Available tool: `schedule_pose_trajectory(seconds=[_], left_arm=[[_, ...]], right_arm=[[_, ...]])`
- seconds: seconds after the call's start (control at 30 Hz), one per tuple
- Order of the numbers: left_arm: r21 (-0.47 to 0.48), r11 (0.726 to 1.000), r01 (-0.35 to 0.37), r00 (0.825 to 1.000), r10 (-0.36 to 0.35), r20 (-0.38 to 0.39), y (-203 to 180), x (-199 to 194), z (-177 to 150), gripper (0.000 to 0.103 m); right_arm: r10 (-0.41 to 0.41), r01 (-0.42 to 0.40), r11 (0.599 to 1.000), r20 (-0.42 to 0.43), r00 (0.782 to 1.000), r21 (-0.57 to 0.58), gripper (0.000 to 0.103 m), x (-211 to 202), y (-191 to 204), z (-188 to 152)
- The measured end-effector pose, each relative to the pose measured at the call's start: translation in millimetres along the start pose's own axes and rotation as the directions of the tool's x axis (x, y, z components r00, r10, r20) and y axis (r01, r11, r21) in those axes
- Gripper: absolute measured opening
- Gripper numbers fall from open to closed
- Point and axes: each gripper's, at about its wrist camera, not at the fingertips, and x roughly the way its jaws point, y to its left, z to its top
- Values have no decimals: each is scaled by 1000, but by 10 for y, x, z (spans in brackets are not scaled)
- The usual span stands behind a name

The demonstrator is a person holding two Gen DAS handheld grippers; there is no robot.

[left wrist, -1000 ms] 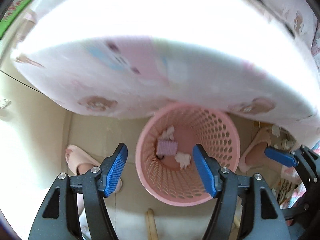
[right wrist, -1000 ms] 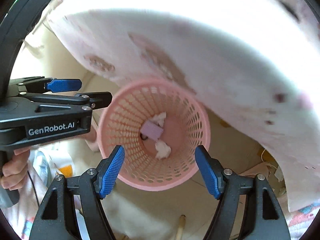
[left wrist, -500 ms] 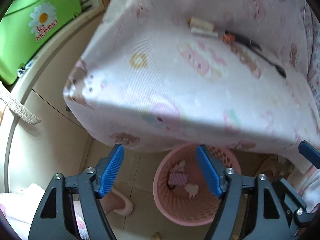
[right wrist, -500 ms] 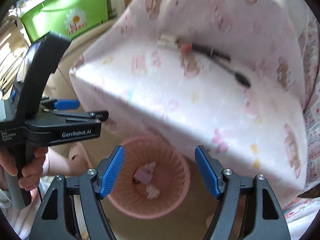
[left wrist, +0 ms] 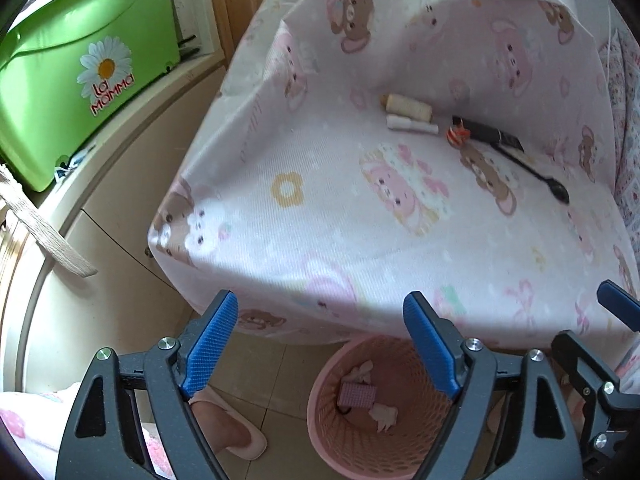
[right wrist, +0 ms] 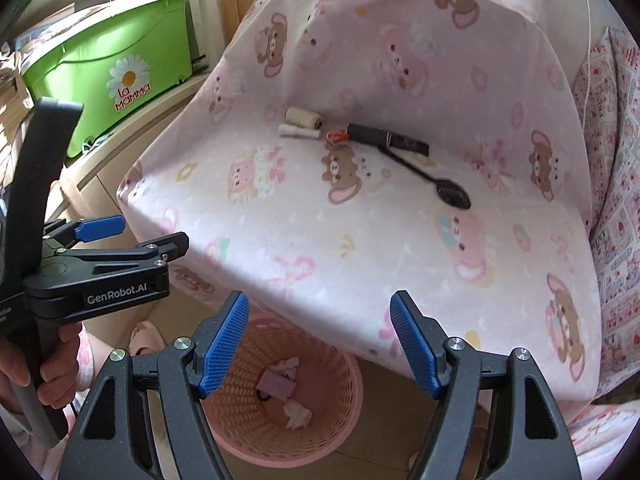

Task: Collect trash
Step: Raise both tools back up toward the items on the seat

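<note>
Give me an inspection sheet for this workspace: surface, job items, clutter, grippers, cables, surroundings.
Surface: cushion covered in pink bear-print fabric.
Job's things: two pale rolls, an orange scrap, a black stick and a black spoon lie on the cushion. The pink basket on the floor already holds two white wads and a lilac block.
Clutter: nothing seen.
Grippers: left gripper and right gripper both open and empty, above the basket.
Cables: nothing seen for certain.
Surroundings: green tub on a ledge, pink slipper on the tiled floor.
</note>
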Motion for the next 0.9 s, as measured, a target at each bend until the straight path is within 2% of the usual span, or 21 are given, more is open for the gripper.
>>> schedule_pose_trajectory(seconds=[0.1,0.23,0.27,0.37,0.6,0.8,0.9], left_arm=[[-16,1000,0,1000,1,22,-4,-50,19,83],[-27,1000,14,1000,-14,10,4,-54,9,83],[-28,1000,13,1000,-13,5,1,-42,7,83],[-31,1000,3,1000,-3,5,-13,-29,5,83],[-18,1000,-15,999,15,32,-47,-47,22,86],[-22,1000,-19,999,20,50,-37,-53,59,87],[0,999,-47,996,47,79,-55,-72,79,87]], right_arm=[[-11,11,1000,26,1000,9,75,-8,-69,69],[-13,10,999,53,999,44,76,5,-235,184],[-22,20,999,57,998,37,80,12,-260,207],[-79,79,997,68,995,-1,82,23,-316,277],[-47,42,987,31,998,158,82,148,-710,353],[-80,72,981,35,996,179,82,137,-905,475],[-46,40,987,37,998,154,82,80,-1012,656]])
